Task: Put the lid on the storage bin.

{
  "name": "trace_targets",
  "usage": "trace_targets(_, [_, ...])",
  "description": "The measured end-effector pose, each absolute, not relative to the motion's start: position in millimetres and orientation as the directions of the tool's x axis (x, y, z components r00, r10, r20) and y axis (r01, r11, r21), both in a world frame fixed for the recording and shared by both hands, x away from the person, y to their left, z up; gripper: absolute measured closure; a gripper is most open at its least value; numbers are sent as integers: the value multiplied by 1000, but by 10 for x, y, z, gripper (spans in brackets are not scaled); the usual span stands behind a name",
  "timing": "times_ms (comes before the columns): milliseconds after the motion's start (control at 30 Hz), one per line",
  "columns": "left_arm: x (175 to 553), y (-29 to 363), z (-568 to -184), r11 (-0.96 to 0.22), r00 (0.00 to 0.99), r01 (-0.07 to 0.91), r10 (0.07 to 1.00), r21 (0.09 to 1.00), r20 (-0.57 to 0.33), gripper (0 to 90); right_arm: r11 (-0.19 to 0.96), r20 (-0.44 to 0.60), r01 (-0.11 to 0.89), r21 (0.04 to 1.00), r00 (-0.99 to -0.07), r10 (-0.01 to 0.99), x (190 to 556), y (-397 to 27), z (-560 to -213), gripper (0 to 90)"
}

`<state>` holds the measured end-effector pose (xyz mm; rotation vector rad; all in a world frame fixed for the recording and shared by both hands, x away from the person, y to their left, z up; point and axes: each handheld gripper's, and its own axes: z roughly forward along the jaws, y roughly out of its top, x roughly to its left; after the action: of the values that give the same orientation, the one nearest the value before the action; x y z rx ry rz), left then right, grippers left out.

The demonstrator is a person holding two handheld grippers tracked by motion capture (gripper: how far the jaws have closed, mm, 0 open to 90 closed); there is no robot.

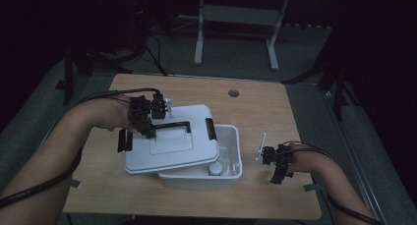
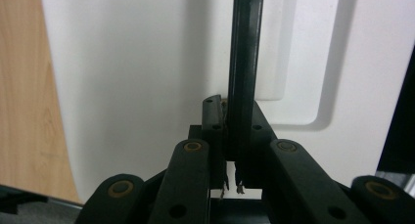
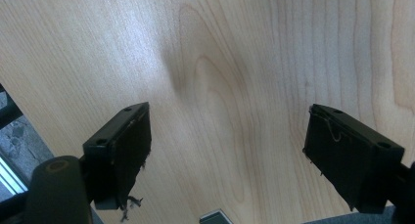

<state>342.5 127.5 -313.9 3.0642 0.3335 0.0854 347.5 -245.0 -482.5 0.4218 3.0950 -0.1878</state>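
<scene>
Two grippers: left gripper [image 2: 234, 136] seemingly clamping lid handle [image 2: 243, 62], right gripper [image 3: 227, 155] wide.

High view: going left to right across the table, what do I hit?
Left gripper shut on the lid's black handle → white lid → open white box → right gripper, open over bare table.

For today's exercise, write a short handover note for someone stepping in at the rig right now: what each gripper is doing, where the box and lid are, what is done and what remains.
Left gripper: shut on the black bar handle of the white plastic lid.
Right gripper: open, holding nothing, over bare wooden table to the right of the box.
Lid sits skewed over the left part of the white plastic storage box; the box's right part is uncovered, with small containers inside.
Done: handle gripped.
Left: whether the lid is going on or coming off cannot be told; finish that move.
</scene>
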Motion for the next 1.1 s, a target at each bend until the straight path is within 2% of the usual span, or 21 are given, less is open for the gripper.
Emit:
trace_targets(600, [3502,586,-3179,-993,993,96,100,62,57,835,952,-19,276,-130,-961,276,3461,-2529,-4882,172])
trace_targets(733, [3531,513,-3288,-995,997,66,69,76,28,835,954,-23,275,-116,-961,275,3451,-2530,-4851,172])
trace_targets(1100, [3585,467,-3492,-998,998,58,58,40,1,835,950,-28,280,-135,-960,279,3466,-2533,-4853,172])
